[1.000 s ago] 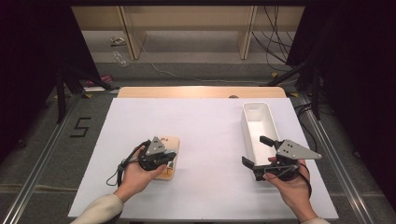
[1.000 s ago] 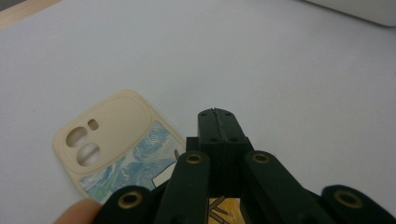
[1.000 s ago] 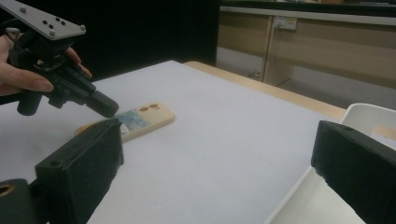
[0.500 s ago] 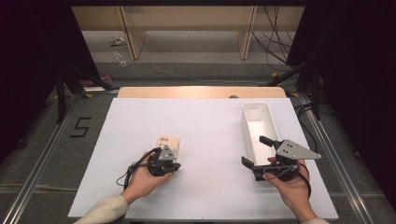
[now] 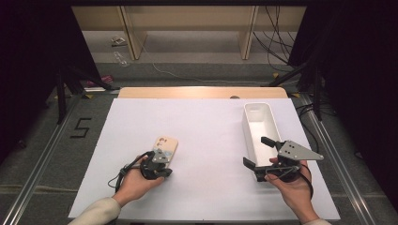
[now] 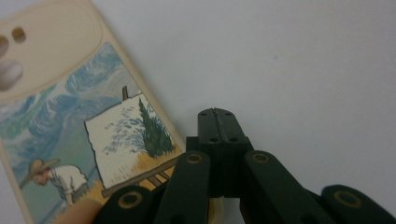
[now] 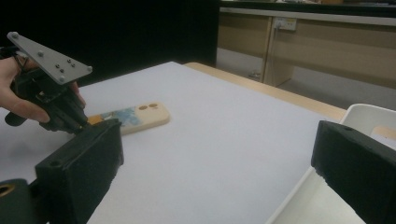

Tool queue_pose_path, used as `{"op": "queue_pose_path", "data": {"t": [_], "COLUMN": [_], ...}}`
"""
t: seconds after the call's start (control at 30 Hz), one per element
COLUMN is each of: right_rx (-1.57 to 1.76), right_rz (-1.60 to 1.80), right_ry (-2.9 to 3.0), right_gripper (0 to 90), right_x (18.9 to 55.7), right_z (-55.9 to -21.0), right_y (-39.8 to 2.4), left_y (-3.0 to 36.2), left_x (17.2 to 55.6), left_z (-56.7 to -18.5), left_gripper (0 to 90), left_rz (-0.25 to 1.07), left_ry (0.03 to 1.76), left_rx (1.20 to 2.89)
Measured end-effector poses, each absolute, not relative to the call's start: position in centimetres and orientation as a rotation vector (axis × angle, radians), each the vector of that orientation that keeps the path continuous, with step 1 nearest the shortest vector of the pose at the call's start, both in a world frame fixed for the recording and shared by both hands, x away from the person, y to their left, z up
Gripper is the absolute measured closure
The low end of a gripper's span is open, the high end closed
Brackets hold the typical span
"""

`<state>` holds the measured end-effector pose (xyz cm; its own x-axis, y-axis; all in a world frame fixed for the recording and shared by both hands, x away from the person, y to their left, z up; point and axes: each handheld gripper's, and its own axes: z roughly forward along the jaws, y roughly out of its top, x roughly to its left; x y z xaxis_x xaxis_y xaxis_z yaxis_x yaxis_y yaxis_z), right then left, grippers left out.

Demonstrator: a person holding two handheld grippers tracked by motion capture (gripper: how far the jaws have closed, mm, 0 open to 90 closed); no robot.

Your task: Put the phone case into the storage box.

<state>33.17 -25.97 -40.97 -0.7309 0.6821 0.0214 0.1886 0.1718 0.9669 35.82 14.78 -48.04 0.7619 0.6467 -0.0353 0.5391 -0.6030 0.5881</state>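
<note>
Held left claw (image 5: 162, 161) pinched closed, tipped low beside case (image 5: 165, 146); kept right claw (image 5: 263, 152) wide, level beside bin (image 5: 261, 123).

The left gripper (image 5: 158, 165), at the lower left of the high view, is black with a small grey three-cornered plate on top and a black cable looping off its back. In the left gripper view its black jaws (image 6: 219, 122) show brass-coloured pivot pins on the linkage arms and small screw holes near the tips. The right gripper (image 5: 257, 152), at the lower right, carries a larger grey plate dotted with small screws and a black cable curling beneath. Both forearms end in light cream sleeves at the bottom edge.
</note>
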Motion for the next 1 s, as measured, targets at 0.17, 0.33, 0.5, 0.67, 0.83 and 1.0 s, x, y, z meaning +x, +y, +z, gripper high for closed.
{"op": "queue_pose_path", "data": {"t": [0.17, 0.33, 0.5, 0.67, 0.83, 1.0], "right_rx": [0.821, 0.823, 0.821, 0.822, 0.821, 0.824], "right_rz": [1.580, 1.579, 1.578, 1.580, 1.582, 1.580], "right_ry": [2.038, 2.042, 2.044, 2.041, 2.039, 2.043], "right_gripper": [3.1, 3.1, 3.1, 3.1, 3.1, 3.1], "right_x": [33.2, 33.3, 33.3, 33.3, 33.2, 33.2], "right_z": [-41.0, -41.1, -41.1, -41.1, -41.1, -41.1], "right_y": [-25.9, -25.8, -25.7, -25.8, -25.9, -25.9], "left_y": [16.5, 17.4, 17.5, 17.5, 17.9, 18.1], "left_x": [35.7, 35.8, 35.9, 35.9, 35.6, 35.8], "left_z": [-48.0, -47.9, -47.9, -47.8, -46.8, -45.0], "left_gripper": [89.7, 89.7, 89.7, 89.6, 65.0, 27.3], "left_rz": [0.251, 0.263, 0.262, 0.265, 0.230, 0.356], "left_ry": [0.926, 0.960, 0.972, 0.952, 0.912, 0.928], "left_rx": [2.368, 2.373, 2.378, 2.383, 2.308, 2.234]}}
